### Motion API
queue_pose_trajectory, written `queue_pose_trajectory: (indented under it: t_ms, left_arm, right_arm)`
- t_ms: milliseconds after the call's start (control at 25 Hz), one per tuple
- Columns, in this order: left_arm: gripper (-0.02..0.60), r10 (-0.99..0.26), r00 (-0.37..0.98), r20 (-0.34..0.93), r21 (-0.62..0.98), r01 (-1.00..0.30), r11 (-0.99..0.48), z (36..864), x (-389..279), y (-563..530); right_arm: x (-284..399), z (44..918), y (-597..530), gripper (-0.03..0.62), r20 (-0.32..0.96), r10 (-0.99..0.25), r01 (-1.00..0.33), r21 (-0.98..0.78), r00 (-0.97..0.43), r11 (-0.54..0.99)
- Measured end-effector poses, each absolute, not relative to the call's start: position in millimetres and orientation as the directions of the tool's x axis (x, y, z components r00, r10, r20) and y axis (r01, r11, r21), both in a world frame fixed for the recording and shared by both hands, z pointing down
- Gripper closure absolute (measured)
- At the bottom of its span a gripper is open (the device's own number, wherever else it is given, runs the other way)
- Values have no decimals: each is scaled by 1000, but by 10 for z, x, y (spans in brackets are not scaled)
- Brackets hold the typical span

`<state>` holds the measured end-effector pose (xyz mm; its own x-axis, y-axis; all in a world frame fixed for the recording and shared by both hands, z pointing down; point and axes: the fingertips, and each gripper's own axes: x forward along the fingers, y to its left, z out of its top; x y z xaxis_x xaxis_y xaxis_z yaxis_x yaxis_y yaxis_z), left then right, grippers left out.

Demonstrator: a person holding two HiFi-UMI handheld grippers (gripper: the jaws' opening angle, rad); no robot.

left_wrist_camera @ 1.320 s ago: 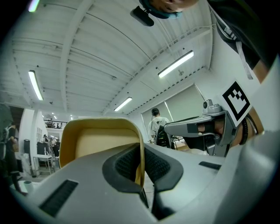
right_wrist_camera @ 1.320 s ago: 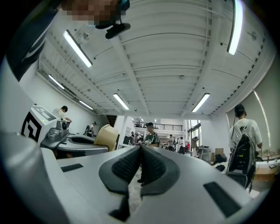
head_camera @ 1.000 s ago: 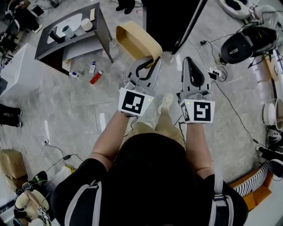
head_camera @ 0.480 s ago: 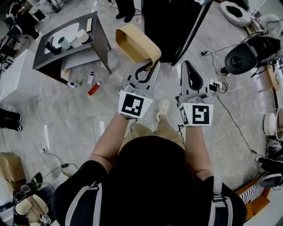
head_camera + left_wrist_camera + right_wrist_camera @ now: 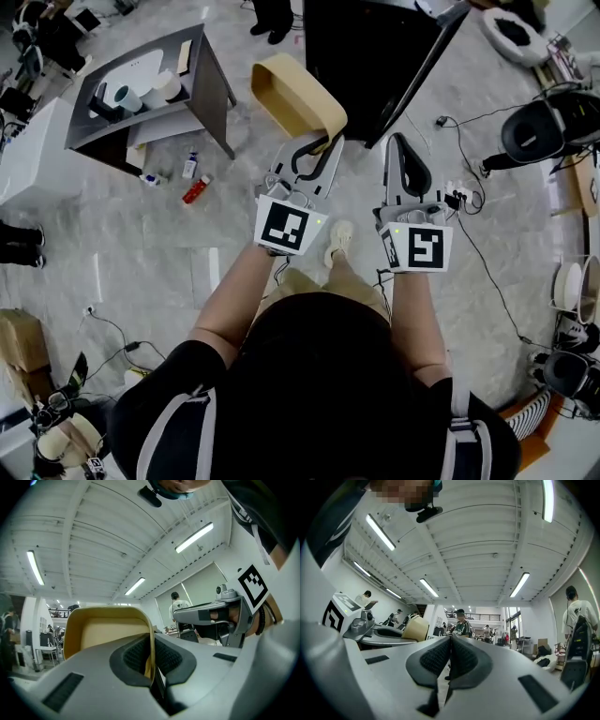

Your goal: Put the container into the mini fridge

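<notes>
A tan, open-topped container (image 5: 292,92) hangs in the air in front of me, gripped by its rim. My left gripper (image 5: 323,141) is shut on that rim; the left gripper view shows the yellow wall (image 5: 105,630) pinched between the dark pads. To its right my right gripper (image 5: 400,142) is held up beside it, shut with nothing between its pads (image 5: 451,656). The black mini fridge (image 5: 375,52) stands just beyond both grippers, its door open towards the right.
A dark low table (image 5: 150,89) with cups and a white tray stands at the upper left, small bottles (image 5: 197,178) on the floor beside it. Cables and a power strip (image 5: 459,192) lie at the right. Round black devices (image 5: 553,127) sit farther right.
I have stepped forward: the fridge and table have slid nearer and lower in the head view. Both grippers keep their grip and spacing, the container still held up.
</notes>
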<state>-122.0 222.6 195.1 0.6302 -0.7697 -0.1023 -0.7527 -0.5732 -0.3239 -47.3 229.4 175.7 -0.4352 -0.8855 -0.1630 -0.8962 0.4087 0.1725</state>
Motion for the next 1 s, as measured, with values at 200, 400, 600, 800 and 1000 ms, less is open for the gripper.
queue_pose_trajectory:
  t_ms: [200, 400, 600, 800, 1000]
  left_arm:
    - [557, -785, 613, -91, -326, -763, -558, 1990, -1006, 1721]
    - [557, -802, 591, -81, -322, -777, -541, 2034, -762, 1193]
    - [557, -819, 569, -72, -318, -791, -522, 2045, -656, 655]
    - [557, -833, 551, -51, -321, -799, -509, 2146, -554, 293]
    - [557, -836, 547, -31, -319, -798, -511, 2232, -416, 106]
  right_arm:
    - [-265, 1785, 1715, 557, -160, -872, -885, 153, -462, 440]
    - [-35, 1842, 1166, 557, -144, -861, -871, 145, -488, 469]
    - [39, 1847, 600, 557, -136, -844, -853, 148, -518, 500]
    - [141, 1873, 198, 557, -135, -830, -839, 150, -541, 523]
    - [270, 1924, -32, 557, -128, -822, -831, 145, -554, 537]
